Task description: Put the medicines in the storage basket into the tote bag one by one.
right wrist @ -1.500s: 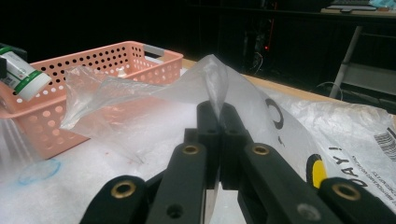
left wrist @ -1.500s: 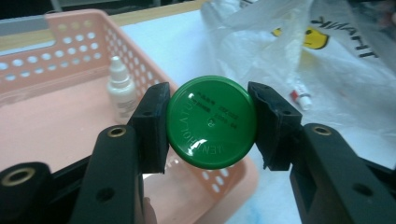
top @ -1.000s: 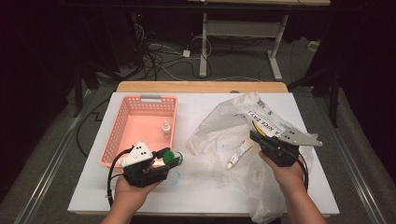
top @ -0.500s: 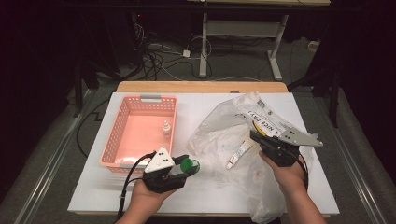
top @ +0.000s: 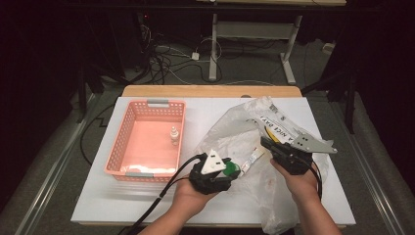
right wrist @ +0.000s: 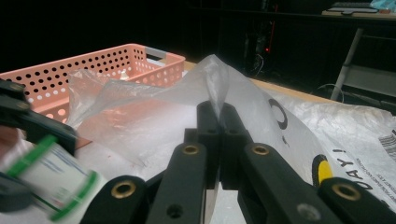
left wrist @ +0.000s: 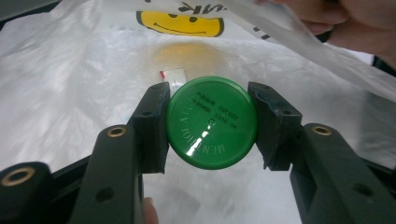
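My left gripper [top: 228,171] is shut on a small jar with a green lid [left wrist: 211,122], its two pads pressing the lid's sides. In the high view the green-lidded jar [top: 231,171] sits at the mouth of a clear plastic bag [top: 244,127] with a yellow smiley print [left wrist: 180,23]. My right gripper [right wrist: 217,112] is shut on the plastic bag's upper film [right wrist: 212,77] and holds it raised. From the right gripper view the jar [right wrist: 53,179] shows a white label and green bands, blurred at lower left. A small tube [top: 249,160] lies inside the bag.
A pink perforated basket [top: 129,172] stands at the table's left, with a small white bottle [top: 173,135] inside. The white table [top: 98,205] has bare room in front of the basket. Cables and a desk frame lie on the dark floor beyond.
My left gripper has carried the green-lidded jar rightward from the basket's front corner to the bag's mouth. The right gripper has stayed still, holding the bag's film.
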### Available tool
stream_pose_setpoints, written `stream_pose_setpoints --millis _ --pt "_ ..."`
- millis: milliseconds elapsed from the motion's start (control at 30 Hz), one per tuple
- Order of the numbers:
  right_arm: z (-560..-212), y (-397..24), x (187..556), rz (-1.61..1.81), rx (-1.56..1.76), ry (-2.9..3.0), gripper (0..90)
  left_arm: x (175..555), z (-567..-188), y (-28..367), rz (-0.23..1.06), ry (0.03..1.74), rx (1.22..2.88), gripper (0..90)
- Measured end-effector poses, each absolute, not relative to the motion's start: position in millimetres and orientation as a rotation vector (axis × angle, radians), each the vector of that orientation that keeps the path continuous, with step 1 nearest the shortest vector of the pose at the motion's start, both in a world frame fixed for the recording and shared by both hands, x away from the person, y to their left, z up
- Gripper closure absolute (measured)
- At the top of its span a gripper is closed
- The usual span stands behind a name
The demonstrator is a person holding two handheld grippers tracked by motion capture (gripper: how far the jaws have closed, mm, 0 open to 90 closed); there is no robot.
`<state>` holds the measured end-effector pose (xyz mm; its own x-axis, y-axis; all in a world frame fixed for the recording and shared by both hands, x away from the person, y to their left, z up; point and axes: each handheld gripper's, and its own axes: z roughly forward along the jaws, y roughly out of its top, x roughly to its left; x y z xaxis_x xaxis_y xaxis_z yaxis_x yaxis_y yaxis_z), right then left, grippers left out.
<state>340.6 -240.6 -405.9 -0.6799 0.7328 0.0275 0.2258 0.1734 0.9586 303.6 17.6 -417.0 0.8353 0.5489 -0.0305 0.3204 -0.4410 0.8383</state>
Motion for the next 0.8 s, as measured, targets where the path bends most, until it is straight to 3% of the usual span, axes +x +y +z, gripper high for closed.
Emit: stream_pose_setpoints --millis 200,800 --pt "-405 -239 341 1.523 0.901 2.008 90.0 326 -426 -10 0.389 0.633 2.086 50.4" --pt "-405 -246 342 1.540 0.919 1.992 90.0 352 -459 -67 0.284 0.663 2.066 50.3"
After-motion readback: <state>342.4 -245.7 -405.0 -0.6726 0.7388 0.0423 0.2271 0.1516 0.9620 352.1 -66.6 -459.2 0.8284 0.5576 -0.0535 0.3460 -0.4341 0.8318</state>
